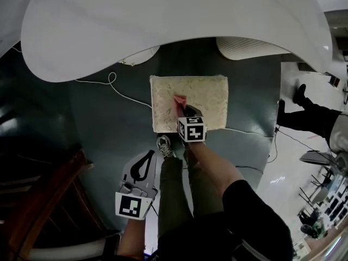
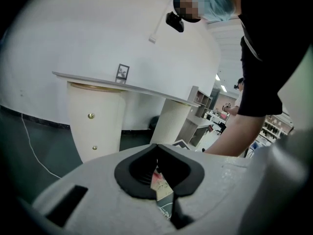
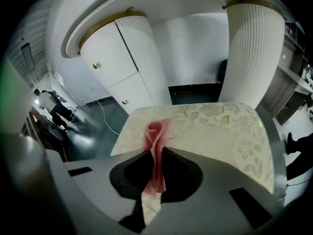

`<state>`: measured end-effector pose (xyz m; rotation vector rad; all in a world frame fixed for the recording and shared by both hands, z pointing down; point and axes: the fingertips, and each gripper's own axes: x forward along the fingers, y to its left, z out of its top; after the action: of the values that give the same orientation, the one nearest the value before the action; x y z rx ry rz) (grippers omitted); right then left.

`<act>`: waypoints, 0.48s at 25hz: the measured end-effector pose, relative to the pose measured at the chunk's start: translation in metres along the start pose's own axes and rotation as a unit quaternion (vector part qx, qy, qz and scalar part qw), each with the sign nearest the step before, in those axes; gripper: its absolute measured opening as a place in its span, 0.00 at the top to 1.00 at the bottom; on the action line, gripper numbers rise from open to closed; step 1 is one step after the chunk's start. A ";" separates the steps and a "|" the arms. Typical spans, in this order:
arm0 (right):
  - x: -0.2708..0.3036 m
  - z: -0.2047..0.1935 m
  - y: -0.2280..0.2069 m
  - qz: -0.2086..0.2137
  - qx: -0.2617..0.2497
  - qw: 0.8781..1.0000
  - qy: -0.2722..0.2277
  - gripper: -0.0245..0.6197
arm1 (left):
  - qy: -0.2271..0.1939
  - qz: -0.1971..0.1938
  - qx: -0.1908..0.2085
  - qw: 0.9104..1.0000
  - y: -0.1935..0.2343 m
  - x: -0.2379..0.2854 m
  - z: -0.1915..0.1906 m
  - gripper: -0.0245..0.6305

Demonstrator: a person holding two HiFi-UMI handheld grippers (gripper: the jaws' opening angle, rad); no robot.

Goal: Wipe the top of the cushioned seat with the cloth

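Note:
The cushioned seat (image 1: 209, 97) is a square stool with a cream, leaf-patterned top (image 3: 222, 131), standing on the dark floor below me. My right gripper (image 1: 186, 111) is over the seat's near middle, shut on a pink cloth (image 1: 179, 99). The cloth (image 3: 157, 143) sticks up folded between the jaws, its tip out over the seat top. My left gripper (image 1: 145, 161) hangs low at the left, away from the seat, over the floor beside my leg. Its jaws meet at the tips with nothing between them (image 2: 157, 153).
A curved white counter (image 1: 163, 20) overhangs the far side, with white fluted pillars (image 3: 252, 48) behind the seat. A white cable (image 1: 117, 88) trails on the floor left of the seat. A wooden chair (image 1: 38, 200) stands at the lower left. A person (image 1: 312, 118) stands at the right.

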<state>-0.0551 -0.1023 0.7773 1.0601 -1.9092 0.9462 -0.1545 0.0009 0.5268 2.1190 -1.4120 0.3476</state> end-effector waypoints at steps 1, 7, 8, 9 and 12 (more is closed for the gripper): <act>-0.006 -0.001 -0.014 -0.008 0.002 1.000 -0.001 0.92 | 0.000 -0.006 0.004 1.000 -0.003 0.003 0.003 0.94; -0.042 -0.013 -0.110 -0.071 0.022 0.997 -0.003 0.92 | 0.011 -0.037 0.021 0.999 -0.025 0.026 0.007 0.94; -0.048 -0.015 -0.125 -0.082 0.028 0.996 -0.003 0.92 | 0.013 -0.042 0.023 0.999 -0.028 0.030 0.008 0.94; -0.054 -0.017 -0.139 -0.092 0.033 0.995 -0.003 0.92 | 0.015 -0.048 0.027 0.998 -0.033 0.033 0.009 0.94; -0.070 -0.022 -0.176 -0.122 0.048 0.991 -0.001 0.92 | 0.017 -0.065 0.040 0.997 -0.045 0.046 0.015 0.94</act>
<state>0.1333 -0.1272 0.7702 1.3170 -1.7028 0.9036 -0.0964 -0.0299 0.5239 2.2463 -1.2526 0.3927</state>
